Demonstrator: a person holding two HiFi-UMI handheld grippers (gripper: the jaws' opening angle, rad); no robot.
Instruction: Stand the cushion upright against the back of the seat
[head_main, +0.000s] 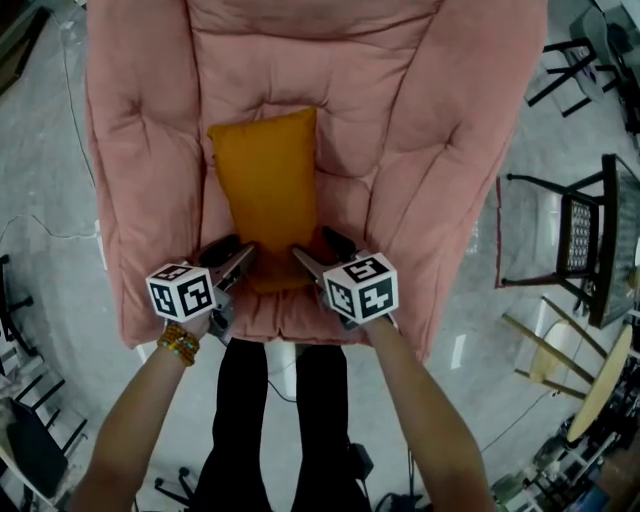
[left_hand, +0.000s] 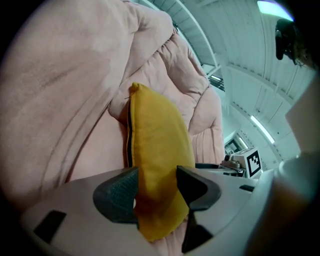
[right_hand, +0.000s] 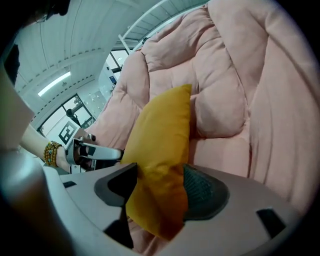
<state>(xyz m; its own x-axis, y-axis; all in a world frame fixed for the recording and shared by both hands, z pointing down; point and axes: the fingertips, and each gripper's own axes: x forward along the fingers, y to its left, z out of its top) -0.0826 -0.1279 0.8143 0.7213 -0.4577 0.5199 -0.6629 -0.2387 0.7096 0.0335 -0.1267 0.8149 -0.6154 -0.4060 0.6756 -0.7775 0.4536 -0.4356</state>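
Observation:
An orange cushion (head_main: 265, 190) rests lengthwise against the back of the pink padded seat (head_main: 420, 120), its lower edge on the seat pad. My left gripper (head_main: 228, 252) is at the cushion's lower left corner and my right gripper (head_main: 315, 245) at its lower right corner. In the left gripper view the cushion (left_hand: 157, 145) hangs loosely between the wide-spread jaws of the left gripper (left_hand: 157, 187). The right gripper view shows the same: the cushion (right_hand: 165, 135) runs between the parted jaws of the right gripper (right_hand: 160, 187). Both grippers are open.
The pink seat's puffy arms (head_main: 130, 200) rise on both sides of the cushion. The person's legs (head_main: 270, 420) stand at the seat's front edge. Black metal chairs (head_main: 580, 240) and a round wooden table (head_main: 600, 390) stand on the grey floor at the right.

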